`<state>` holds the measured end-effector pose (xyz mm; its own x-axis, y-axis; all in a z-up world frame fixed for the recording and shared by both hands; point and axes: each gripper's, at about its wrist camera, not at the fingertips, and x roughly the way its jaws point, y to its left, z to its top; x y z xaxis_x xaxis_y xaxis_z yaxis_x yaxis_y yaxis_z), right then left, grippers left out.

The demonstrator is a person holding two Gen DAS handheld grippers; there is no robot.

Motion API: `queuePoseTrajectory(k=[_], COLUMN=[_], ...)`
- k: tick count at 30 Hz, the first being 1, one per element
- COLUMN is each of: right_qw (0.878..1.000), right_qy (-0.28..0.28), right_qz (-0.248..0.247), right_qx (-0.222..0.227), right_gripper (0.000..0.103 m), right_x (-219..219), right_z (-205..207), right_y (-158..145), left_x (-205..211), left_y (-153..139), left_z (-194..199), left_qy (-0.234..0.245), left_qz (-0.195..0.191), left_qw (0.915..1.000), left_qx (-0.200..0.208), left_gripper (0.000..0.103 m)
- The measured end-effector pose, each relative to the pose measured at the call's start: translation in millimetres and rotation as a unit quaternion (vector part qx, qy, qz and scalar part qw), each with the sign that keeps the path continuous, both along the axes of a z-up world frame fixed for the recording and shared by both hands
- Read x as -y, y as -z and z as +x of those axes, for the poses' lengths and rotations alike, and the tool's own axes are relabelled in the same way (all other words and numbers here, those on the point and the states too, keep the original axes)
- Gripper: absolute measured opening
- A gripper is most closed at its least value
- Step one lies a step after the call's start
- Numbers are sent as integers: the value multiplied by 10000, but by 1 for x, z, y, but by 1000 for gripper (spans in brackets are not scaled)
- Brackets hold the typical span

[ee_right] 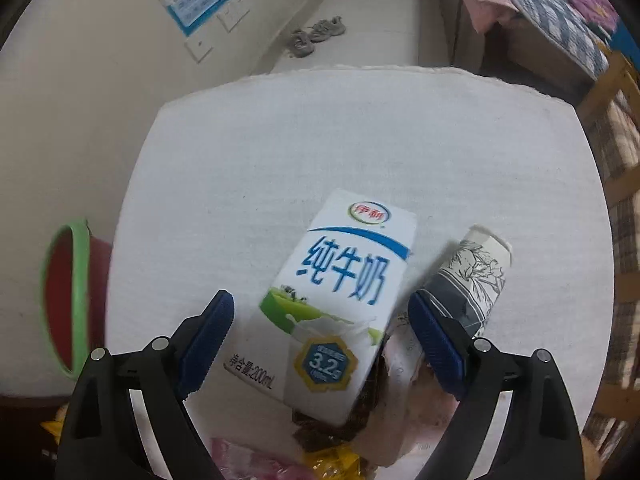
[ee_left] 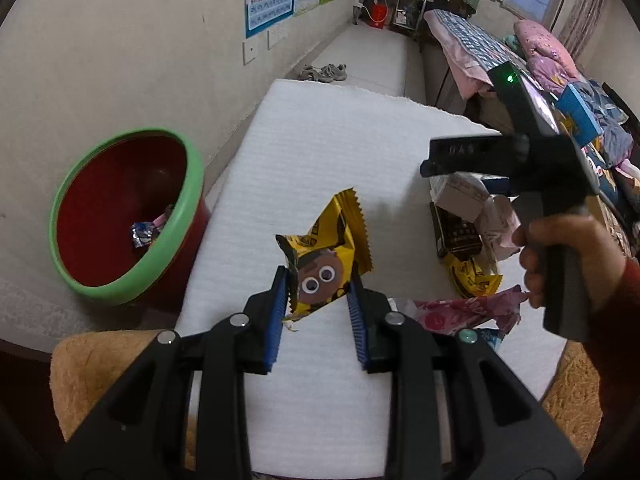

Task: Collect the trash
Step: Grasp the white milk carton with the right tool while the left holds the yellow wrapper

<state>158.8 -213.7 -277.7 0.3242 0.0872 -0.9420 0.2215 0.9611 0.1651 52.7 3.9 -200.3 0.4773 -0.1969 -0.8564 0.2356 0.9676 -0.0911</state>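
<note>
From the left wrist camera, the left gripper (ee_left: pixel 318 296) is clamped narrow on a crinkled yellow snack wrapper (ee_left: pixel 324 268) with a googly-eyed cookie face, holding it above the white foam mat (ee_left: pixel 332 152). Off to the left on the floor sits the red plastic basin with a green rim (ee_left: pixel 120 216), a few scraps already at its bottom; the wrapper looks bound there. To the right a person's hand (ee_left: pixel 560 260) grips the other tool over a heap of wrappers and boxes (ee_left: pixel 472 248).

From the right wrist camera, the right gripper (ee_right: pixel 320 320) is spread wide, empty, with a white milk carton with blue lettering (ee_right: pixel 340 300) lying between the jaws, untouched by either pad. I'd guess it is lining up to take the carton by its sides. A paper cup with a grey floral print (ee_right: pixel 476 276) lies tipped beside the right-hand jaw. The basin shows at the left edge.
</note>
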Motion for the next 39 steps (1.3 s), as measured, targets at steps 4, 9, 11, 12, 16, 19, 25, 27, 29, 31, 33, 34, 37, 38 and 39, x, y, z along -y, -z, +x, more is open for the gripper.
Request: queuePoseTrajectory(k=[4, 9, 11, 12, 16, 19, 25, 27, 29, 31, 33, 34, 37, 38, 39], right_qw=[9993, 9957, 9925, 9912, 9862, 9849, 9865, 9861, 9858, 9861, 9865, 9863, 9849, 9853, 9858], right_qy=[-248, -577, -689, -733, -1162, -1520, -1629, -1661, -1675, -1649, -1625, -1633, -1698, -1674, -1657], right_qz=[-58, 287, 529, 631, 728, 522, 134, 96, -24, -97, -144, -193, -347, -327, -269], right_qx=[290, 660, 854, 909, 932, 642, 123, -17, -143, -187, -127, -96, -22, -16, -23], right_gripper=[67, 60, 60, 60, 58, 58, 60, 64, 67, 69, 73, 74, 69, 53, 53], right_x=[-6, -12, -16, -19, -46, -68, -82, -80, -80, -78, -76, -75, -73, -70, -69], right_z=[-13, -36, -52, -58, -77, -95, -106, -108, -111, -117, -123, -126, -135, -139, -141], right_y=[-8, -29, -43, -47, -51, -34, -2, 8, 16, 19, 17, 16, 13, 13, 13], left_x=[-7, -12, -14, -15, -16, -19, -26, -28, -29, -31, -32, -32, -32, -32, -32], left_y=[0, -4, -4, -5, -3, -1, 2, 1, 0, -1, -2, -3, -4, -4, -5], left_z=[2, 3, 2, 3, 0, -1, -1, -2, -2, -2, -2, -2, -2, -3, -3], left_qy=[-99, -191, -212, -225, -257, -295, -374, -385, -385, -396, -410, -413, -427, -433, -441], left_qz=[3, 4, 1, -3, 15, 26, 43, 47, 61, 65, 73, 77, 82, 81, 80], left_qw=[9999, 9998, 9997, 9997, 9996, 9996, 9993, 9992, 9992, 9992, 9991, 9991, 9990, 9990, 9989], left_qx=[25, 75, 93, 99, 77, 41, -22, -9, 7, 25, 47, 56, 75, 86, 104], left_gripper=[28, 28, 28, 28, 28, 28, 28, 28, 28, 28, 28, 29, 28, 28, 28])
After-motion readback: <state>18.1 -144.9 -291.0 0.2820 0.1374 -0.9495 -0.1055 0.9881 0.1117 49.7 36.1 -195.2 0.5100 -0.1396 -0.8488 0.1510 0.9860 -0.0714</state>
